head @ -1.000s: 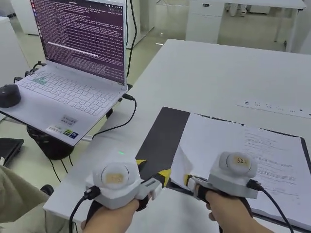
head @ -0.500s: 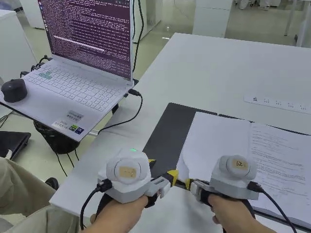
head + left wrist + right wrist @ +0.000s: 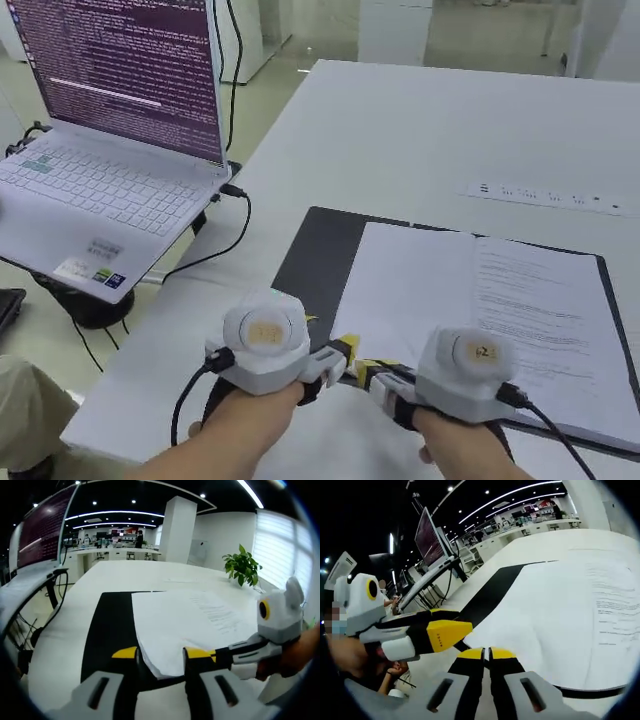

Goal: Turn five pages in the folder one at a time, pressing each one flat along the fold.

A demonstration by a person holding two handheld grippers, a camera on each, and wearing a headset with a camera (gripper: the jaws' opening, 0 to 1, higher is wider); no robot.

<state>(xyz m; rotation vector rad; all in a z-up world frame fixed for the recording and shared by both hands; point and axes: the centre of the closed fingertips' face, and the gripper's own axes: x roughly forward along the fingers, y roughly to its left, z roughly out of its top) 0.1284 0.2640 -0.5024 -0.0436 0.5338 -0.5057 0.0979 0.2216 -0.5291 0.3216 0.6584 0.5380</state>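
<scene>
On the white bench (image 3: 400,130) an open black folder (image 3: 310,262) lies flat, its near edge toward the person. The inner cover is bare on the laptop side. On it lies a blank white page (image 3: 410,290), and past the fold is a printed page (image 3: 545,300) with lines of small text. In the left gripper view the blank page's near corner looks slightly raised off the cover.

Left claw (image 3: 161,655): released, yellow-tipped jaws apart and low over the cover, with that page corner between them. Cannot tell if either tip touches the paper.

Right claw (image 3: 486,654): clenched, its two yellow tips pressed together at the blank page's near edge. Cannot tell if any paper is pinched between them.

In the head view both claws meet at the folder's near edge, pointing toward each other, tips just beside one another. The left hand (image 3: 240,420) and right hand (image 3: 460,445) each grip a handle from below, and a black cord hangs off each gripper. In the right gripper view the left claw's yellow tip sits just beside the clenched tips.

An open laptop (image 3: 110,130) stands beside the bench, its screen showing pale text on dark purple. A black cable (image 3: 215,250) is plugged into its near side and loops down past the bench edge. A white power strip (image 3: 545,195) lies on the bench beyond the folder, well apart from it. In the left gripper view a potted plant (image 3: 242,567) stands past the far end of the bench, near a bright window with blinds.
</scene>
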